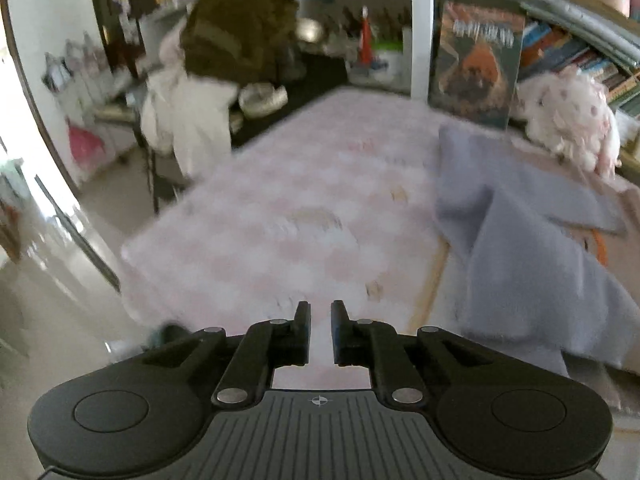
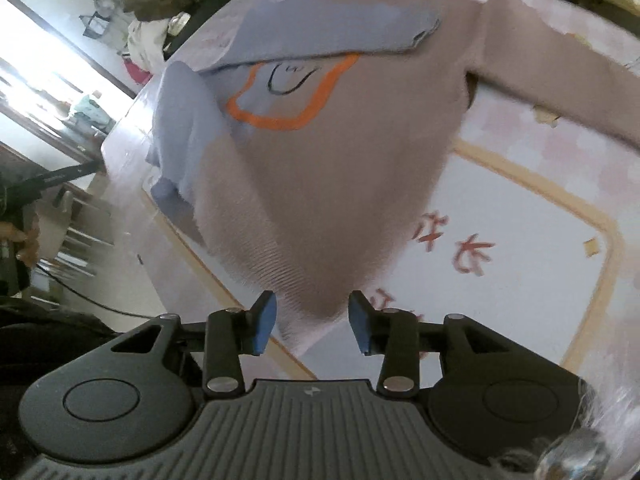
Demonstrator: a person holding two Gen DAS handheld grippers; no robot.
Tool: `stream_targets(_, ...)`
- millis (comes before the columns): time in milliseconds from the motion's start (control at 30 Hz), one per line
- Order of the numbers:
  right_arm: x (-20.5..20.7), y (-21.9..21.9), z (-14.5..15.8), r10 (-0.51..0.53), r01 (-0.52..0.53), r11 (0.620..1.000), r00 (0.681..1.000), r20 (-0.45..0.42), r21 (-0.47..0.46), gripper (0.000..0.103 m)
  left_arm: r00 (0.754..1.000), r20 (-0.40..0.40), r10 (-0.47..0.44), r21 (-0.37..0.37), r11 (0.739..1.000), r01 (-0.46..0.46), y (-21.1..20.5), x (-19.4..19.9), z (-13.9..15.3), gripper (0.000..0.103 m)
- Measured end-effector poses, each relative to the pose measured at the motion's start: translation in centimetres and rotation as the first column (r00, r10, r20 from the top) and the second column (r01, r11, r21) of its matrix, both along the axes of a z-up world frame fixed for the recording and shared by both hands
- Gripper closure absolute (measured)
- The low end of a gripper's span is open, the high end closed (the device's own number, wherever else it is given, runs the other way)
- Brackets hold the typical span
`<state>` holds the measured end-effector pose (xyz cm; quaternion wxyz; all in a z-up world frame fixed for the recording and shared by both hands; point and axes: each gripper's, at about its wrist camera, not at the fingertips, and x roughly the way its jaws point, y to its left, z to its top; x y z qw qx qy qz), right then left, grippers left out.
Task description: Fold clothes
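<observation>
Pink checked bedding covers the bed, the landmark here. Over its left part the left gripper hovers with jaws slightly apart and empty. Right of it the sweater, blue and taupe, lies spread on the bed; its hem corner hangs between the right gripper jaws, which stand apart without pinching. Closing on so little knit could let it slip free.

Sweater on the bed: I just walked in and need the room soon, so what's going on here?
A person with a claw in each hand is folding a sweater on the pink bedspread. The right claw is open around the bunched hem, apparently not clamped. The left claw is open, holding nothing, over bare bedspread. One blue sleeve already lies folded across the chest.
</observation>
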<state>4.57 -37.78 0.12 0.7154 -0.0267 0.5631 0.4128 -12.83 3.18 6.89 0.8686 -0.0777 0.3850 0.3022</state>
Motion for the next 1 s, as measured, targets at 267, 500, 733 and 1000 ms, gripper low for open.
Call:
stream_targets(267,1.5,-2.4,0.7,-0.184,0.182,0.981,0.983,0.024,0.075,0.064,0.987,0.066,-0.149,-0.097,0.983,0.155,-1.2,5.0,-0.1,0.077)
stream_targets(500,0.2,-0.7,-1.4,-0.329,0.328,0.943,0.944,0.008,0.052,0.067,0.957,0.073,-0.281,-0.212,0.933,0.290,-2.4,7.9,-2.6,0.051)
stream_targets(733,-1.9,0.9,-2.6,-0.453,0.454,0.890,0.890,0.044,-0.027,0.070,0.920,0.229,-0.318,-0.322,0.867,0.380,1.0,9.3,-3.8,0.032)
stream_targets(1000,-4.0,4.0,-2.6,-0.515,0.544,0.828,0.834,0.196,-0.137,0.078,0.899,0.302,-0.318,-0.605,0.664,0.439,4.3,10.1,-7.2,0.100)
